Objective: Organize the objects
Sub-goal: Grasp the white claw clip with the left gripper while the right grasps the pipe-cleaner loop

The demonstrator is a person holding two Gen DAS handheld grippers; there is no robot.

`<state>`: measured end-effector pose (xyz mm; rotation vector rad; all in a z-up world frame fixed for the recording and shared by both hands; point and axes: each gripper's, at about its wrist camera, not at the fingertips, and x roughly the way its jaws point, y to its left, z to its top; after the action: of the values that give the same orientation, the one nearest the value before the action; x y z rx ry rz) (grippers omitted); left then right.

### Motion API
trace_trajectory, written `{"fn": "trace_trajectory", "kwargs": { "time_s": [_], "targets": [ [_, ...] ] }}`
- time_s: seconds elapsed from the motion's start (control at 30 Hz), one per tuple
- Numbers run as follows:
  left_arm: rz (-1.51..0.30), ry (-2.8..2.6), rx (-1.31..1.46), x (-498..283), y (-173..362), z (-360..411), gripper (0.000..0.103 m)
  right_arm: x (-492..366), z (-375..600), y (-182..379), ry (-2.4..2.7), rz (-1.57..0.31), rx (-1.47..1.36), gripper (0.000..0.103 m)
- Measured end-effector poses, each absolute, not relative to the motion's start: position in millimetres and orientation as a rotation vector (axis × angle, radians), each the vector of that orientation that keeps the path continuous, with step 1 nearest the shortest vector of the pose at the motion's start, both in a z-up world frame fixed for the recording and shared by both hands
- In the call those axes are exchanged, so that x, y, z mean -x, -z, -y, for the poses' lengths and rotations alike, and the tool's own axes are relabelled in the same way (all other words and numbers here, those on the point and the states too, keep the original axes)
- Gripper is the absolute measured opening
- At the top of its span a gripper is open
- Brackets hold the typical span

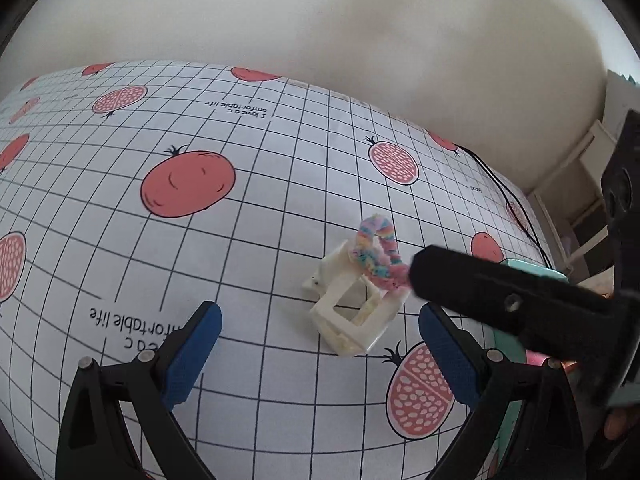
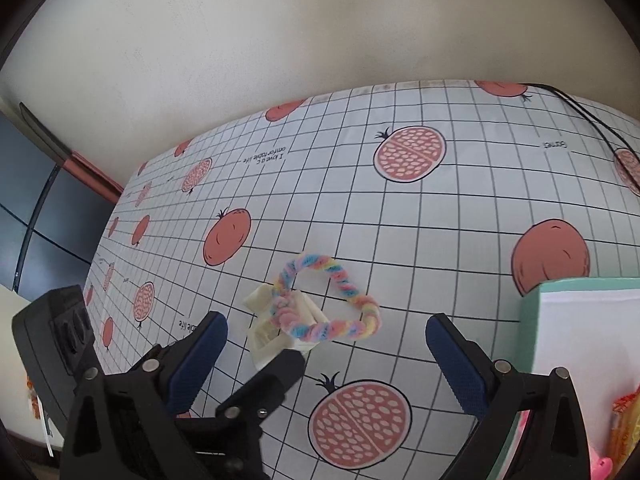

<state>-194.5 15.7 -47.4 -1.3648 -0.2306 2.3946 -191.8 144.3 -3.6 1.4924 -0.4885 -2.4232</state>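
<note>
The left gripper's blue-padded fingers stand wide apart with nothing between them, held low over the tablecloth, a white sheet with a black grid and printed pomegranates. Ahead of the gap and a little toward its right finger lies a white plastic frame, an open blocky piece resting tilted on the cloth. A twisted pastel chenille loop in pink, blue and yellow rests on the frame's far edge, touching it. Just right of the loop a black finger of the other gripper crosses the left wrist view, its tip close against the loop's pink end; whether it touches cannot be told. Behind that finger a mint-green box shows only as an edge.

In the right wrist view, the right gripper is likewise spread wide and holds nothing. The frame and the loop lie ahead of its gap, nearer the left finger, the loop draped over the frame and spreading rightward onto the cloth. One black finger of the left gripper reaches in from the lower left, its tip just beside the frame. At the right edge stands the mint-green box, beyond the right finger. A black cable runs across the far right corner of the cloth.
</note>
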Motion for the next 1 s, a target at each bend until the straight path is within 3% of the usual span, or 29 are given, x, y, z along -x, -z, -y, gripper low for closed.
{"fn": "trace_trajectory", "kwargs": {
  "time_s": [0.1, 0.27, 0.43, 0.5, 0.8, 1.0],
  "targets": [
    [0.219, -2.403, 1.356, 195.5, 47.5, -18.6, 0.099, 194.5, -139.9, 6.6, 2.417, 0.474, -1.504, 0.099],
    [0.202, -2.415, 1.341, 195.1, 47.0, -21.0, 0.098, 196.7, -136.5, 10.9, 2.405, 0.477, -1.516, 0.088],
    [0.203, -2.417, 1.325, 194.1, 46.5, -21.0, 0.086, 196.1, -134.4, 10.0, 2.396, 0.454, -1.513, 0.06],
    [0.199, -2.409, 1.32, 193.3, 46.4, -22.3, 0.079, 195.7, -134.8, 10.1, 2.391, 0.461, -1.509, 0.055],
    [0.199, -2.39, 1.314, 192.6, 46.0, -24.6, 0.049, 191.9, -138.8, 6.6, 2.401, 0.459, -1.49, 0.052],
    [0.199, -2.387, 1.323, 188.9, 46.6, -25.5, 0.043, 183.4, -147.4, 2.0, 2.422, 0.478, -1.475, 0.052]
  ]
}}
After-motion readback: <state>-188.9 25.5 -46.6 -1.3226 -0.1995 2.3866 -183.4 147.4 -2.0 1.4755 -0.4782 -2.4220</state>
